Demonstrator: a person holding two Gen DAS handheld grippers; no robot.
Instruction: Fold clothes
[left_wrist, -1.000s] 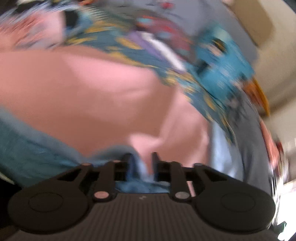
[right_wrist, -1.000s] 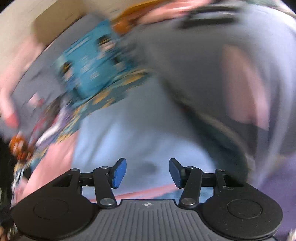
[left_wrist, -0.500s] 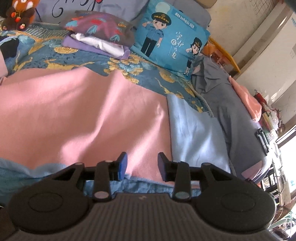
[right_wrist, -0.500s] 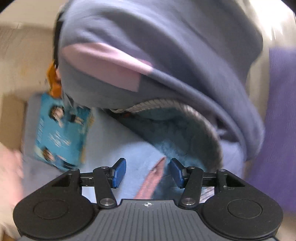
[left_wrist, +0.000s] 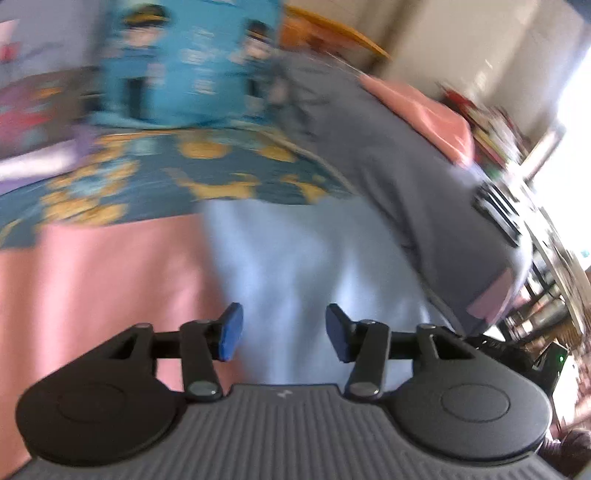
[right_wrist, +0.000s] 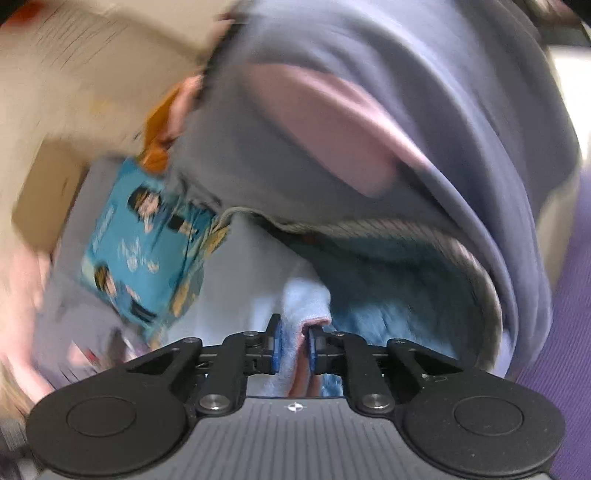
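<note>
Bed (left_wrist: 229, 177) with patterned teal cover carries pink cloth (left_wrist: 92, 288) and light blue cloth (left_wrist: 295, 258) side by side near front edge. Left tongs (left_wrist: 282, 330) opening, nothing between pads. Right tongs (right_wrist: 294, 345) closing on folded edge of light blue cloth (right_wrist: 304, 301), beside grey blanket (right_wrist: 406, 92).

We saw a light blue cloth (left_wrist: 295, 251) lying flat on the bed, just right of a pink cloth (left_wrist: 103, 288), its pink-edged near corner bunched upward.
</note>
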